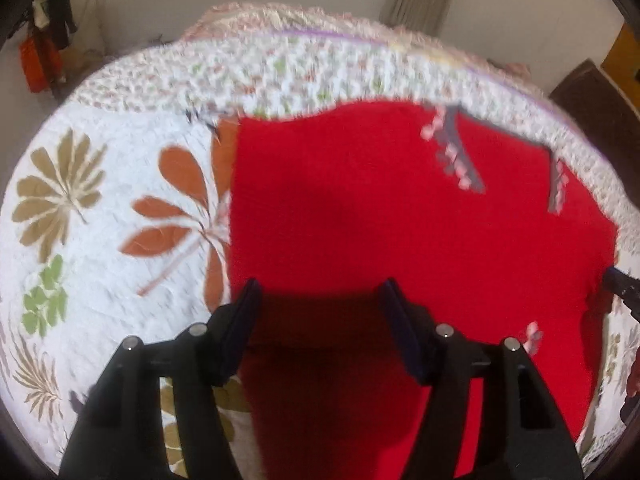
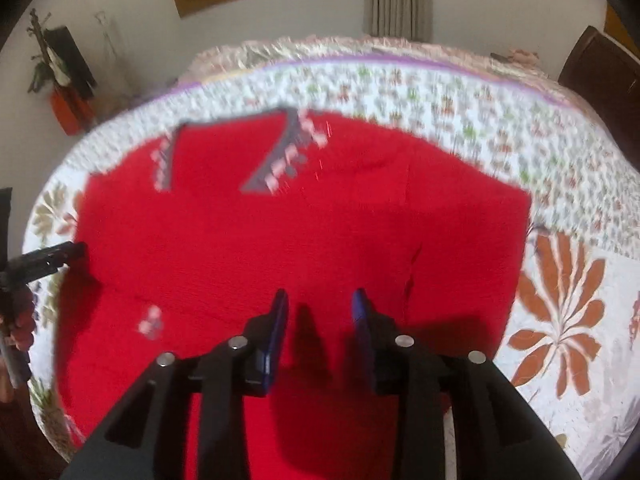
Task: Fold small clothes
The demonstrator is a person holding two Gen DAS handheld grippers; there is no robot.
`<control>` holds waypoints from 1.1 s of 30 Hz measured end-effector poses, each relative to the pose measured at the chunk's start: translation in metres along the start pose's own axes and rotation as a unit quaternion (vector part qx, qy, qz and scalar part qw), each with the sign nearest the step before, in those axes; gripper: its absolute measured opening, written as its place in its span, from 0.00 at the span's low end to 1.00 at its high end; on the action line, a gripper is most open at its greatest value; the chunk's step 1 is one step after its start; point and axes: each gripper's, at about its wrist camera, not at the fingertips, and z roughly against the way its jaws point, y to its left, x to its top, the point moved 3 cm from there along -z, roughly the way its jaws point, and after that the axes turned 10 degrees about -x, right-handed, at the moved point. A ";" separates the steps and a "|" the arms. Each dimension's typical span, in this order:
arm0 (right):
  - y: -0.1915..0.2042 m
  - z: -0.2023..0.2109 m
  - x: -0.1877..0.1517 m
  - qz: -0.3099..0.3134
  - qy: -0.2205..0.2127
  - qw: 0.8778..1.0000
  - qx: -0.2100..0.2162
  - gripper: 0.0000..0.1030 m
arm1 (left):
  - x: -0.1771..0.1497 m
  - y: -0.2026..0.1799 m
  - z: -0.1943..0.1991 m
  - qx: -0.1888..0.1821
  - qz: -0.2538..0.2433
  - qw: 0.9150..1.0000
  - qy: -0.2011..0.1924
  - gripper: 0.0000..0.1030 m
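A: Where's the red garment point(image 1: 400, 208)?
B: Flat on the bedspread point(image 1: 100, 220). My left gripper point(image 1: 320, 292) and right gripper point(image 2: 320, 300) hover above it, both wide, empty.
A: Tip?
B: I'd pinch one layer at the hem, w/ even lift.

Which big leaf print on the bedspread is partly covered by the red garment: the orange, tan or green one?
The orange leaf print: the red garment overlaps its right side. The tan print and green print lie clear, farther left.

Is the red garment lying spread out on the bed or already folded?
Mostly spread: the red garment lies flat across the floral bedspread, trimmed straps showing; whether a layer is doubled cannot be told.
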 end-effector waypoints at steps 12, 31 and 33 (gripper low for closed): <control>-0.021 0.030 -0.042 -0.034 0.015 0.998 0.054 0.44 | -0.016 -0.005 0.013 0.012 -0.008 1.000 0.011 0.63; -0.012 0.116 -0.310 0.015 0.085 0.993 0.075 0.56 | -0.273 0.034 0.089 -0.030 -0.021 0.996 0.083 0.64; -0.012 0.111 -0.321 0.010 0.092 0.993 0.073 0.56 | -0.287 0.034 0.088 -0.038 -0.017 0.995 0.086 0.64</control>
